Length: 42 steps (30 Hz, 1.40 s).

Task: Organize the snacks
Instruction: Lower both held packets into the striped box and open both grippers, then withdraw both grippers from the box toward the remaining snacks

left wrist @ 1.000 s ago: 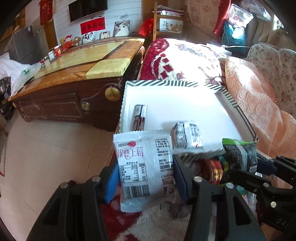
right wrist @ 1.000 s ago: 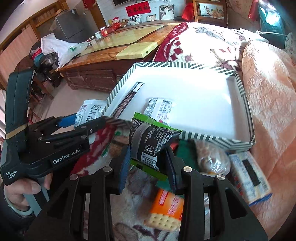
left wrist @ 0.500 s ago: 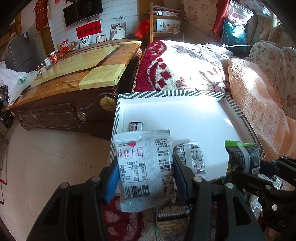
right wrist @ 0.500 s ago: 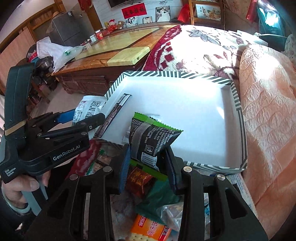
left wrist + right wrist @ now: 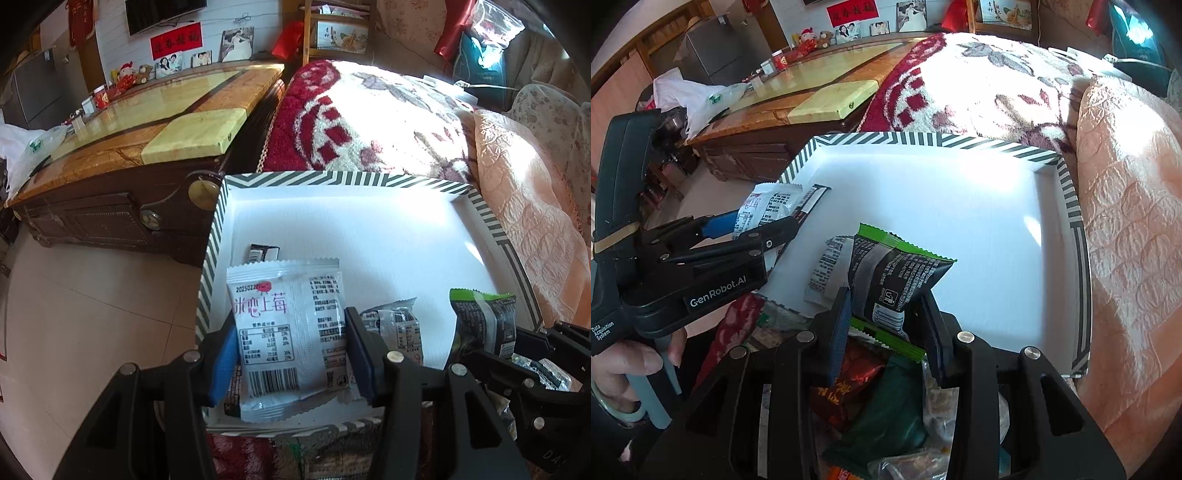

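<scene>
Wooden table: a long brown wooden table with a glossy yellow inlaid top [image 5: 155,136] stands at the far left, beyond the tiled floor, with a white plastic bag [image 5: 22,147] on its left end.
Left gripper: the black left gripper with blue finger pads [image 5: 291,354] is clamped on a white flat snack packet with red print and a barcode [image 5: 280,332], holding it upright over the near left part of the tray.
Tray: a shallow white cardboard tray with a green-and-white striped rim [image 5: 332,180] sits on the bedding, its left edge just beside the table.
Inside the tray: a narrow dark snack bar with a white band [image 5: 264,253] lies by the left wall, mostly behind the white packet; a clear-and-grey crinkled snack packet [image 5: 397,328] lies flat near the front, between the two grippers.
Right gripper: the black right gripper with dark pads [image 5: 884,326] pinches a black puffy snack packet with green serrated ends [image 5: 894,273] by its lower end, over the tray's front edge.
Loose snacks: a red foil packet [image 5: 849,387] and a dark green packet [image 5: 886,421] lie below the right gripper outside the tray; others there are probably biscuits, though the view is too cramped to be sure.
Bedding: a red-and-cream patterned plush blanket [image 5: 369,122] lies behind the tray, and a peach quilted cover [image 5: 535,229] to its right.
</scene>
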Motion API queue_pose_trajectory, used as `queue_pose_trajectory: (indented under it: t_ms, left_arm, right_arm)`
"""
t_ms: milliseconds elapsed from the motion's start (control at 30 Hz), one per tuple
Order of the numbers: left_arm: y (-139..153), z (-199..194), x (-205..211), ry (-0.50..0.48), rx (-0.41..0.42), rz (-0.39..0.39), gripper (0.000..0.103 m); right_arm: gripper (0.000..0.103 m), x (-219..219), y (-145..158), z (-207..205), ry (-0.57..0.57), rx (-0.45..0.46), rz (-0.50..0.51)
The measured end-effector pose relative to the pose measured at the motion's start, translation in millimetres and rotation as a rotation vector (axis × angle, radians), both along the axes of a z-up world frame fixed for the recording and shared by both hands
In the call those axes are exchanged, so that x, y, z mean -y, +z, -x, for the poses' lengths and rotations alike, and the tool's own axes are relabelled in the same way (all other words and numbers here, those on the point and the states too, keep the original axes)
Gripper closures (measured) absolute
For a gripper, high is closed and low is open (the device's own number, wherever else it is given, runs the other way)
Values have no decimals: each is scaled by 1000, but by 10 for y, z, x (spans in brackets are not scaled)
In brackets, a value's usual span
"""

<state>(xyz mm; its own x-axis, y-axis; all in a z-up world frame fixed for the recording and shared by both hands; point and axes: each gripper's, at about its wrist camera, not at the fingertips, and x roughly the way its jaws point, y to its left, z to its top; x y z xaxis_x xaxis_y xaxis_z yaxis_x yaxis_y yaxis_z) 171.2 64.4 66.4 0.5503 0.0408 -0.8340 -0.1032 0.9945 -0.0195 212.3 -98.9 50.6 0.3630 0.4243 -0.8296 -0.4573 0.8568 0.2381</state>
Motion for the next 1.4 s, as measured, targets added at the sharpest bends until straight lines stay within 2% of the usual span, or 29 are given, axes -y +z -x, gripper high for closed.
queue_pose_trajectory:
  t_ms: [333, 500, 567, 600, 667, 700, 800, 1000, 1167, 1333, 1400]
  left_arm:
    - [-224, -146, -82, 35, -62, 37, 47]
    - [-311, -145, -92, 43, -89, 30, 46]
    - [-307, -130, -105, 44, -96, 30, 41]
    - [-300, -124, -118, 46, -101, 38, 34]
    - [-263, -75, -144, 51, -99, 61, 31]
    - [-231, -36, -149, 52, -94, 71, 29]
    - [-88, 120, -145, 52, -64, 69, 20]
    - [161, 664, -150, 25, 10, 93, 11]
    - [132, 1113, -145, 11, 2, 101, 11]
    - [26, 1422, -193, 13, -24, 141, 10]
    - [-8, 1472, -171, 4, -33, 115, 10]
  right_arm:
    - [68, -8, -202, -233, -11, -53, 4]
    - [67, -73, -368, -322, -26, -96, 39]
    - [64, -61, -410, -331, -43, -108, 45]
    - [62, -45, -410, -323, -52, -108, 44]
    - [47, -12, -371, -288, -70, -90, 49]
    - [46, 7, -330, -259, -80, -76, 52]
    - [46, 99, -161, -141, -105, -37, 30]
    - [45, 271, 158, 339, -115, 5, -39]
    - [43, 356, 244, 822, -107, 25, -53]
    - [43, 346, 168, 1181, -84, 8, -59]
    - [43, 322, 143, 1274, -74, 6, -39]
